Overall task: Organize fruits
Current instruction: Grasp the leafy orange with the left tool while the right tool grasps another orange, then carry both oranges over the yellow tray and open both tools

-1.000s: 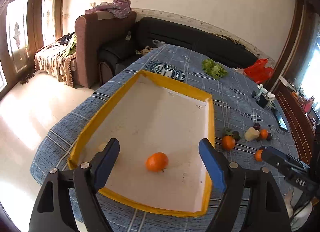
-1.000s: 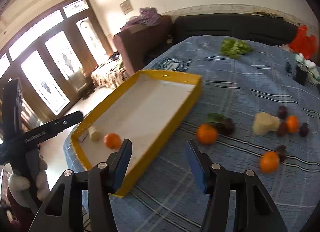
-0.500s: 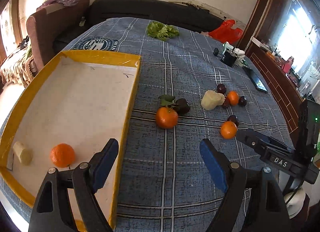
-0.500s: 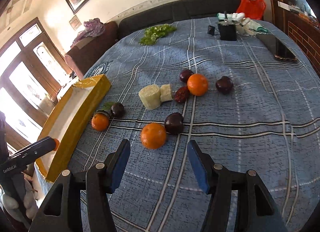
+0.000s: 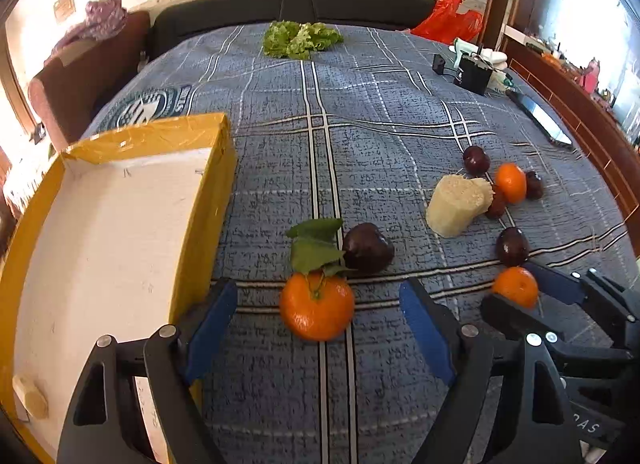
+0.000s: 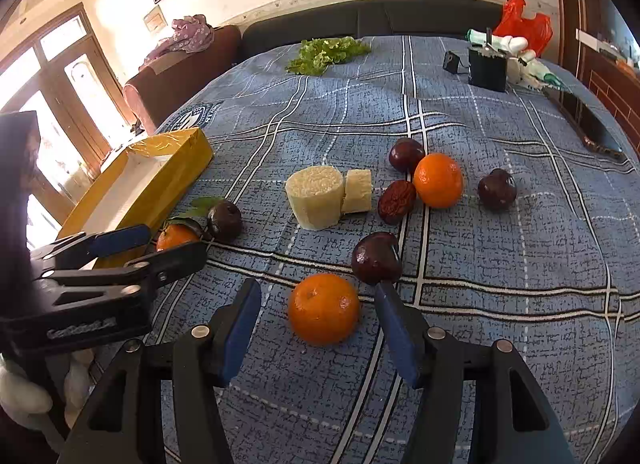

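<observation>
My left gripper (image 5: 318, 328) is open with a leafy orange (image 5: 317, 306) lying on the cloth between its blue fingers. My right gripper (image 6: 318, 324) is open around a second orange (image 6: 324, 308) on the cloth. The left gripper also shows at the left of the right wrist view (image 6: 148, 244). A third orange (image 6: 438, 180) lies among several dark plums (image 6: 376, 258) and two pale sugarcane chunks (image 6: 316, 198). The yellow tray (image 5: 218, 152) stands to the left and holds a pale chunk (image 5: 30, 398).
Lettuce (image 5: 300, 38) lies at the far side of the blue plaid cloth. A black box (image 5: 472, 72), a phone (image 5: 538, 116) and a red bag (image 5: 448, 22) are at the far right. Sofas stand behind the table.
Both grippers have swung right, away from the tray, and come down close over the loose fruit. Each now has an orange between its open fingers.
</observation>
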The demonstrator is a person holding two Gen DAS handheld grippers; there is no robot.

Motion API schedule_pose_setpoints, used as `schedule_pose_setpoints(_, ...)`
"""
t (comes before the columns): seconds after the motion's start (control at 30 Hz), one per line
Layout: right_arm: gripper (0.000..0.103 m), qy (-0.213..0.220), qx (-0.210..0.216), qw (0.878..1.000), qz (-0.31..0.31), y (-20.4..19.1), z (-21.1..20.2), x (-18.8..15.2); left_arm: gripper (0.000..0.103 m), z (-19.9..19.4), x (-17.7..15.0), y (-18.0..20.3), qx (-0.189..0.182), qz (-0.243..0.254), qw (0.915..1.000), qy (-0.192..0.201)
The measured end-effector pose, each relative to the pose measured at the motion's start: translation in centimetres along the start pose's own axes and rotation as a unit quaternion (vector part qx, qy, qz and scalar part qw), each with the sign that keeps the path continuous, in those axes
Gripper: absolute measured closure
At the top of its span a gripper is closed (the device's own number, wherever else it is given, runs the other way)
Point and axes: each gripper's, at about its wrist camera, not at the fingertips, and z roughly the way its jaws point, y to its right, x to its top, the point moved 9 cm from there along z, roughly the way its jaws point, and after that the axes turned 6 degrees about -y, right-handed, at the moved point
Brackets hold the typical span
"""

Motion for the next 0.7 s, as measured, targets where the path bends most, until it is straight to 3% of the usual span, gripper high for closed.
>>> schedule_pose_setpoints(0.07,0.051,0.000,-0.010,1.000,-0.006,0.0,0.1,-0.1,0.026,0.3,0.0,0.3,0.011,0.010,0.9999,0.004)
schedule_pose_setpoints(0.17,0.065,0.002,-0.010,1.000,-0.009,-0.1,0.0,-0.1,0.052,0.7,-0.2,0.4,0.049,0.028,0.9984,0.008)
schedule_pose_setpoints(0.2,0.065,0.003,-0.009,1.000,-0.007,-0.1,0.0,-0.1,0.055,0.6,-0.3,0.3,0.062,0.029,0.9976,0.014)
schedule_pose_setpoints(0.23,0.065,0.003,-0.008,1.000,-0.005,-0.1,-0.1,-0.2,0.067,0.4,-0.3,0.3,0.062,0.030,0.9975,0.019)
schedule_pose_setpoints(0.33,0.065,0.001,0.002,1.000,0.000,-0.1,-0.2,-0.3,0.067,0.0,-0.5,0.5,0.020,0.011,0.9997,0.013)
schedule_pose_setpoints(0.7,0.065,0.008,0.015,1.000,0.001,-1.3,-2.7,-1.8,0.067,-5.6,-2.0,0.1,-0.026,-0.019,0.9978,0.058)
